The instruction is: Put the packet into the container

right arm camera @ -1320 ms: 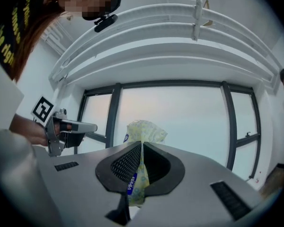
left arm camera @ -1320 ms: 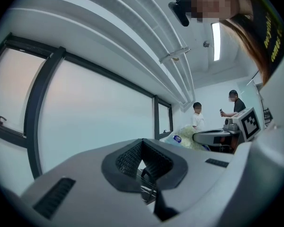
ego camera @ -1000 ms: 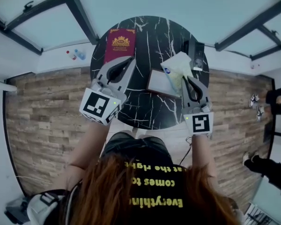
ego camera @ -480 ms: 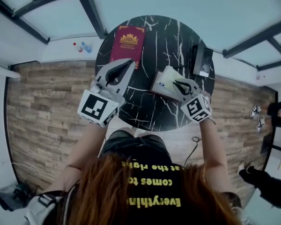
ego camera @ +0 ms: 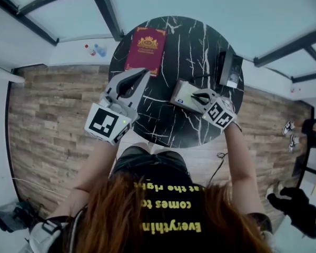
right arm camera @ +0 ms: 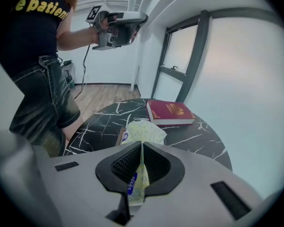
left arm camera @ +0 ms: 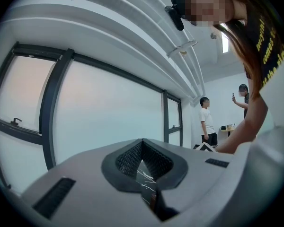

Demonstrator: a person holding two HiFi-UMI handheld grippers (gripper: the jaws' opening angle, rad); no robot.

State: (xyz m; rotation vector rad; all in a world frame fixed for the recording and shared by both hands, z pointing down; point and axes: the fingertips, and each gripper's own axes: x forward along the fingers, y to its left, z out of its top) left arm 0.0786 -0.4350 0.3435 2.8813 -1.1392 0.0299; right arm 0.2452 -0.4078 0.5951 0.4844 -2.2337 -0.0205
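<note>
My right gripper [right arm camera: 141, 145] is shut on a pale yellow packet [right arm camera: 146, 130] with a blue label. It points steeply down at the round black marble table [ego camera: 163, 120]. The packet's free end lies over a shallow brown container [right arm camera: 120, 137] at the table's middle. In the head view the right gripper [ego camera: 196, 95] covers most of the packet [ego camera: 185, 95] and part of the container [ego camera: 177, 101]. My left gripper [ego camera: 146, 71] hangs level above the table's left side, shut and holding nothing. The left gripper view shows its jaws [left arm camera: 143, 142] facing a window.
A red book [ego camera: 146, 50] lies at the table's far left. A black box-like object [ego camera: 229, 70] stands at the far right edge. Wooden floor surrounds the table. Two people [left arm camera: 207, 122] stand far off across the room.
My right gripper has come down and tipped forward, bringing the packet from above the table down onto the container. The left gripper has barely shifted.
</note>
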